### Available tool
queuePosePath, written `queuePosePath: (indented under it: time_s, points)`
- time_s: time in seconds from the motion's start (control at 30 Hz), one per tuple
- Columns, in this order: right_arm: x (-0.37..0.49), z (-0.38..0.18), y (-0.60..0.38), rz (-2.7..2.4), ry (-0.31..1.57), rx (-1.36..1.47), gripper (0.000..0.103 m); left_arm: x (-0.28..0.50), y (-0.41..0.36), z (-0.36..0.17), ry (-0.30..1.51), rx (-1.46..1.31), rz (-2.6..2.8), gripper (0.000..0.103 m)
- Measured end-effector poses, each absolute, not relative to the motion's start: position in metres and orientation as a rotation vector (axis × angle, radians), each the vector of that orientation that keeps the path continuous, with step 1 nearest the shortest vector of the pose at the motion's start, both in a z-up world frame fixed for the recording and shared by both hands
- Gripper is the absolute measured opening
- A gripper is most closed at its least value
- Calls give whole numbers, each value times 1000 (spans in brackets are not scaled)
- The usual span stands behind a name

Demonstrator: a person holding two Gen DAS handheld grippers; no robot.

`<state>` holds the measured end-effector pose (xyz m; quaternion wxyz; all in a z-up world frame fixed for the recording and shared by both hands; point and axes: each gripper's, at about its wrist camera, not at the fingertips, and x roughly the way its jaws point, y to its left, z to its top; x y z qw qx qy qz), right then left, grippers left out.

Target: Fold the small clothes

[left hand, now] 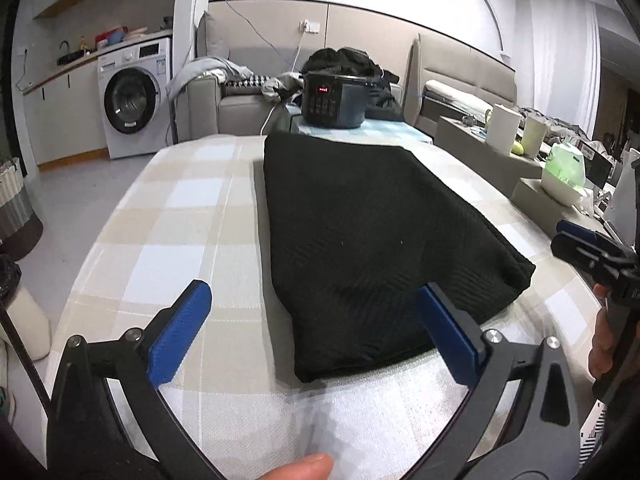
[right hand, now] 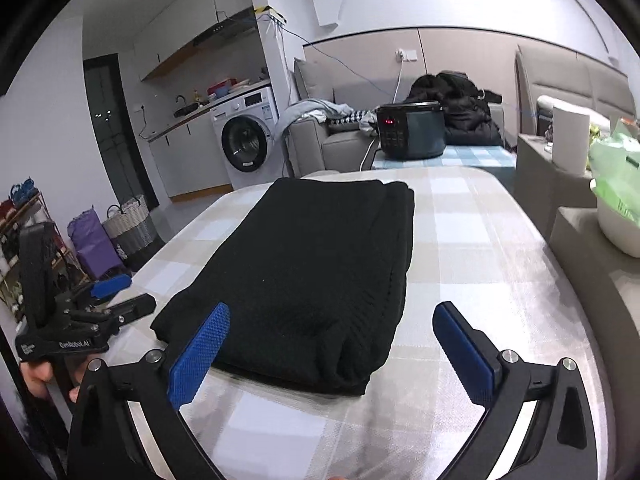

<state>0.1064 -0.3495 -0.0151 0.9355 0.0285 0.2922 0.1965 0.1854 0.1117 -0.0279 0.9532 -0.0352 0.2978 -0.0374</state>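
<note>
My left hand-held gripper [left hand: 312, 328] and right hand-held gripper [right hand: 332, 344] both gape wide, holding nothing. The black garment [right hand: 304, 264], apparently folded, lies flat on the checked surface [right hand: 480, 240] just ahead of both.

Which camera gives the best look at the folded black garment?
The right wrist view: the black garment lies whole on the checked tablecloth, with its stacked folded edges visible. The left wrist view shows it too, but a blue finger covers part of its near edge.
</note>
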Motion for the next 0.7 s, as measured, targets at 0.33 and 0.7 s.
queuePosePath:
  time_s: [0.33, 0.7]
  points:
    - [93, -12, -305, 376, 508, 8, 103, 177, 111, -29, 531, -73, -84, 102]
    - [90, -5, -216, 375, 407, -72, 103, 166, 104, -27, 479, -39, -89, 102]
